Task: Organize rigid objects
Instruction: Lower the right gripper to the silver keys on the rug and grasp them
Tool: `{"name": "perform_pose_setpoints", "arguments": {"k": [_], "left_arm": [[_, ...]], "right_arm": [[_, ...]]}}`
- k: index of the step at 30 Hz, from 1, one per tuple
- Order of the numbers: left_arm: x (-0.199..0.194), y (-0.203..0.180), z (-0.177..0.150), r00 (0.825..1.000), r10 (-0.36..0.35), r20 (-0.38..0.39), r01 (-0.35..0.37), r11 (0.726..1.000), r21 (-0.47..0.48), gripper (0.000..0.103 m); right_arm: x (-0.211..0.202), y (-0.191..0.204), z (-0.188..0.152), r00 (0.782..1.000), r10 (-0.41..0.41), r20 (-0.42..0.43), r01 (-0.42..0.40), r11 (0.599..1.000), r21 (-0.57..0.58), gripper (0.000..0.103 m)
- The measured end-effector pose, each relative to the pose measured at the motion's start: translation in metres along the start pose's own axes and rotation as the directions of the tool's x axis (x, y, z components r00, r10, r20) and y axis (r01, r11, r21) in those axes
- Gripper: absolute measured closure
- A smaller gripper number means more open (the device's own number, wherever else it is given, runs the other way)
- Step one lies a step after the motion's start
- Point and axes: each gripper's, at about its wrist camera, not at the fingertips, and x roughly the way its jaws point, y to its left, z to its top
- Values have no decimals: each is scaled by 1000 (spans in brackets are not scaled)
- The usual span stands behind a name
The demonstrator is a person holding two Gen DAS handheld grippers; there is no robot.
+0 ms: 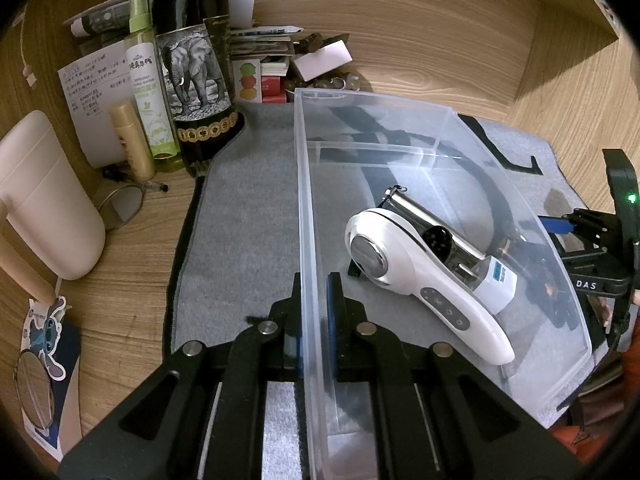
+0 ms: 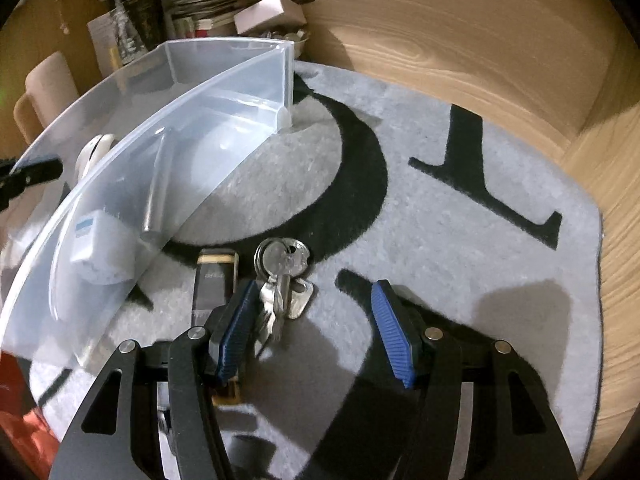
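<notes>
A clear plastic bin (image 1: pixel 440 128) stands on the grey mat (image 1: pixel 248 200). My left gripper (image 1: pixel 314 312) is shut on the bin's left wall. Inside lie a white handheld device (image 1: pixel 420 272) and a metal tool with a white block (image 1: pixel 494 280). In the right wrist view the bin (image 2: pixel 168 128) is at the left. My right gripper (image 2: pixel 316 320) is open just above the mat, with a bunch of keys (image 2: pixel 282 276) between its fingers, close to the left finger. A dark flat bar with tan ends (image 2: pixel 214 280) lies beside the keys, partly under the left finger.
At the back left stand a dark elephant-label bottle (image 1: pixel 192 64), a green spray bottle (image 1: pixel 150 92), a tan tube (image 1: pixel 130 136) and a beige jug (image 1: pixel 44 196). Papers and small boxes (image 1: pixel 272 64) pile behind the bin. Wooden walls enclose the desk.
</notes>
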Motion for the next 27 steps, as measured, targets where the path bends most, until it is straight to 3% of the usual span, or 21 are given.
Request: {"name": "perform_pose_setpoints", "arguments": {"k": [7,13,27], "left_arm": [[0,0,-1,1000,4,-2,-4,1000,0,97],[2,0,-2,1000,2,-7,-2,1000,-1,97],[3,-1,-1,1000,4,-12,-4,1000,0,97]], "right_arm": [[7,4,5,1000,13,17,-13,1000,-7,55],[9,14,11,999,32,33,-30,998,-53,80],[-6,11,13,995,48,85,-46,999,-27,80]]}}
